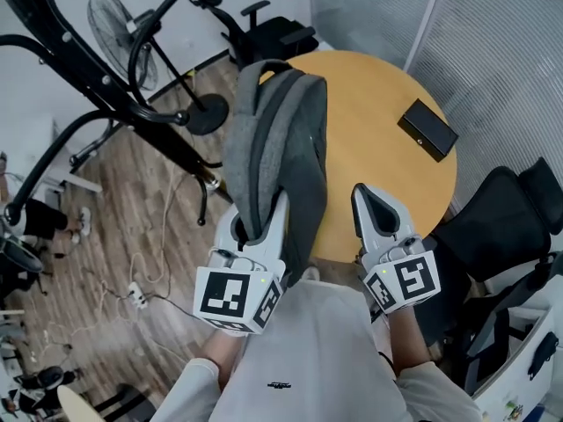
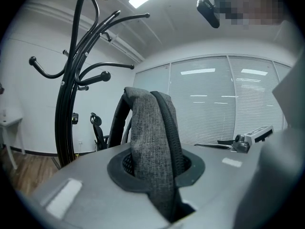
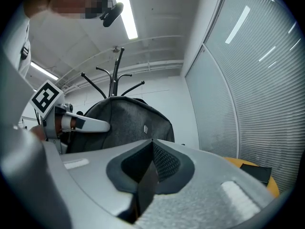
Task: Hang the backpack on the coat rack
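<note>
A grey backpack (image 1: 280,139) hangs over the edge of the round table, held up by its grey strap (image 2: 151,142). My left gripper (image 1: 259,222) is shut on that strap, which runs up between the jaws in the left gripper view. The black coat rack (image 1: 132,104) stands to the left, its curved hooks (image 2: 102,75) rising beyond the strap. My right gripper (image 1: 374,202) is to the right of the backpack, shut with nothing between its pads (image 3: 164,161). In the right gripper view the backpack (image 3: 126,123) fills the middle, the rack's hooks (image 3: 114,78) behind it.
A round wooden table (image 1: 387,121) carries a flat black box (image 1: 427,130). A standing fan (image 1: 119,25) and a black office chair (image 1: 273,33) are at the back. Another black chair (image 1: 501,227) is at the right. Cables (image 1: 141,293) lie on the wooden floor.
</note>
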Tool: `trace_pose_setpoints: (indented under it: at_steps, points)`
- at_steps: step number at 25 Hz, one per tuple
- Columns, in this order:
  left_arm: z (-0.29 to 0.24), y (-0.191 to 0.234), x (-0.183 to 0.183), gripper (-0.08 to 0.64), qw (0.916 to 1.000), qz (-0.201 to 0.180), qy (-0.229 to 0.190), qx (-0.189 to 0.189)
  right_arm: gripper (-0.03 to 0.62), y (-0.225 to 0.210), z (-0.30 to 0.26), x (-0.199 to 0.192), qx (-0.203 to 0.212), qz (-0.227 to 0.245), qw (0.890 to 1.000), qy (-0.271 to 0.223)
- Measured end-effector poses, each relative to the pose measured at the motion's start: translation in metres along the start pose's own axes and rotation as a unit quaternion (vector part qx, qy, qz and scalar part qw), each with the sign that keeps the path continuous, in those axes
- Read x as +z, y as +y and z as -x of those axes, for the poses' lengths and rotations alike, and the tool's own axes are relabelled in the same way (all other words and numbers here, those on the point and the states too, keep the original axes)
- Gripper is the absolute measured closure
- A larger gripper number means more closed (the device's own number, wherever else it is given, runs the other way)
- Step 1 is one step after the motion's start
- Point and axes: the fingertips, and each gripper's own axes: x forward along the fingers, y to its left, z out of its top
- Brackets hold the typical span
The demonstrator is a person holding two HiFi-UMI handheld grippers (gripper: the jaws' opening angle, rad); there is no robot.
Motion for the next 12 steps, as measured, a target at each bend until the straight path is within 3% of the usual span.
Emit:
trace_pose_setpoints:
  at_steps: [7, 12]
  points:
    - [-0.007, 0.006, 0.027, 0.460, 0.9992, -0.030, -0.024, 0.006, 0.591, 0.007, -0.016, 0.015, 0.011, 0.002, 1.000, -0.022]
    - [-0.011, 0.016, 0.046, 0.460, 0.9984, -0.029, -0.047, 0.017, 0.591, 0.016, -0.032, 0.027, 0.019, 0.001, 0.999, -0.036]
